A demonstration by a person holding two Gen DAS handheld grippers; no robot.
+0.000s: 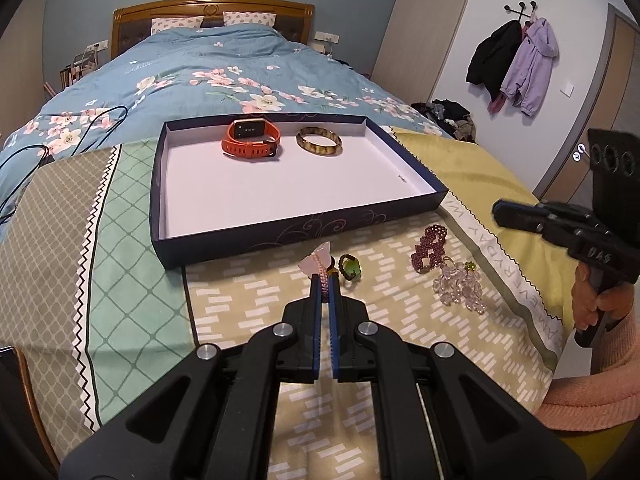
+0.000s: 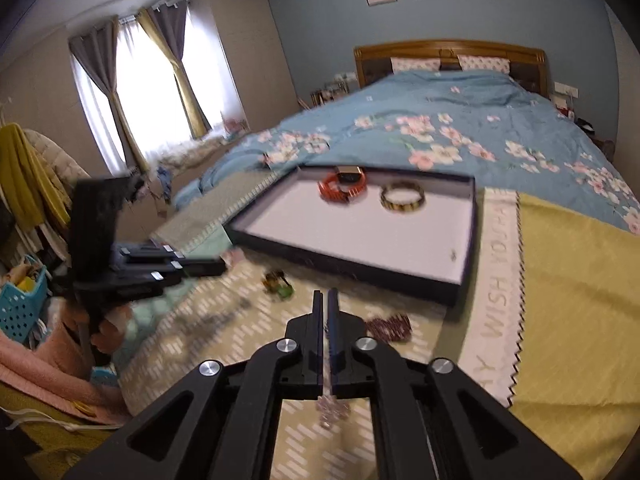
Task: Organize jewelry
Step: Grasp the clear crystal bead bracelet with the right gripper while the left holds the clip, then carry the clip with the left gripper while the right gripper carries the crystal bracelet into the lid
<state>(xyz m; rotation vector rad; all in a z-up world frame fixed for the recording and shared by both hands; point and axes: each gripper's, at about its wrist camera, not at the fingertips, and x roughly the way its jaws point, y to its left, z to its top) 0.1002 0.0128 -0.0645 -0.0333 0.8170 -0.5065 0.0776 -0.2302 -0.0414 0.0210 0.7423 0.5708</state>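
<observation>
My left gripper [image 1: 326, 280] is shut on a pink beaded strand [image 1: 325, 286] with a pale pink charm [image 1: 320, 262] at its end, held just above the blanket in front of the dark blue tray [image 1: 280, 236]. An orange smartwatch [image 1: 252, 140] and an amber bangle [image 1: 319, 142] lie in the tray. A green ring [image 1: 350, 268], a purple beaded bracelet [image 1: 430, 248] and a clear bead cluster [image 1: 460, 288] lie on the blanket. My right gripper [image 2: 326, 296] is shut with nothing visible between its fingers, raised above the clear beads [image 2: 330, 412]. It also shows at the right of the left wrist view [image 1: 498, 210].
The tray rests on a patterned blanket [image 1: 120, 240] over a floral blue quilt [image 1: 200, 72]. Black cables [image 1: 60, 136] trail at the left. A hand in a pink sleeve [image 1: 600, 308] holds the right gripper. Coats [image 1: 516, 64] hang by a door. A blue basket [image 2: 20, 308] stands beside the bed.
</observation>
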